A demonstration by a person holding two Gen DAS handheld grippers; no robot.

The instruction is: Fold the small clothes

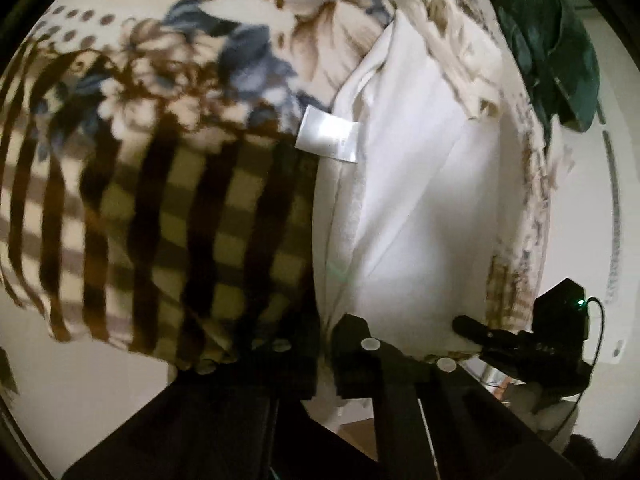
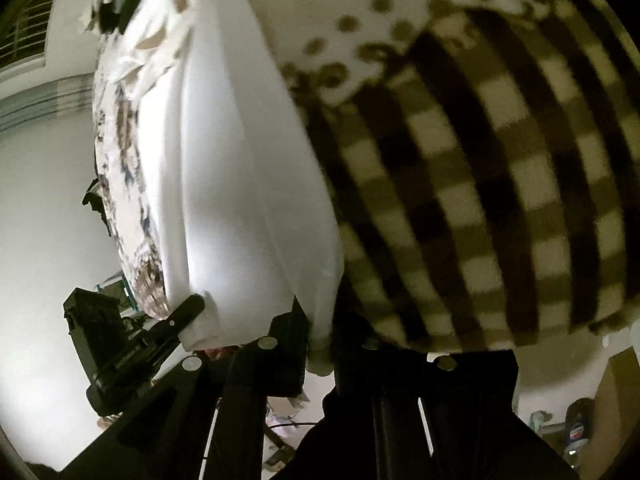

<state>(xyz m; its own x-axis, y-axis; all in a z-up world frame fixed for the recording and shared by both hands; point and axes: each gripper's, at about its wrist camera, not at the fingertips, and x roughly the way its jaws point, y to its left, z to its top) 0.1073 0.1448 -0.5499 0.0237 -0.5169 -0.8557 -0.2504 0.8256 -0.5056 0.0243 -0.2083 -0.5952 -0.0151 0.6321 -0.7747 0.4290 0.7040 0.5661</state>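
Note:
A small white garment hangs stretched in the air over a floral and checked blanket. A white label sticks out from its left edge. My left gripper is shut on the garment's lower corner. My right gripper shows in the left wrist view, shut on the other lower corner. In the right wrist view the white garment fills the middle, my right gripper pinches its edge, and my left gripper clamps the far corner.
The checked and dotted blanket covers the surface behind the garment. A dark green plant stands at the upper right in the left wrist view. A white wall and a window grille lie to the left in the right wrist view.

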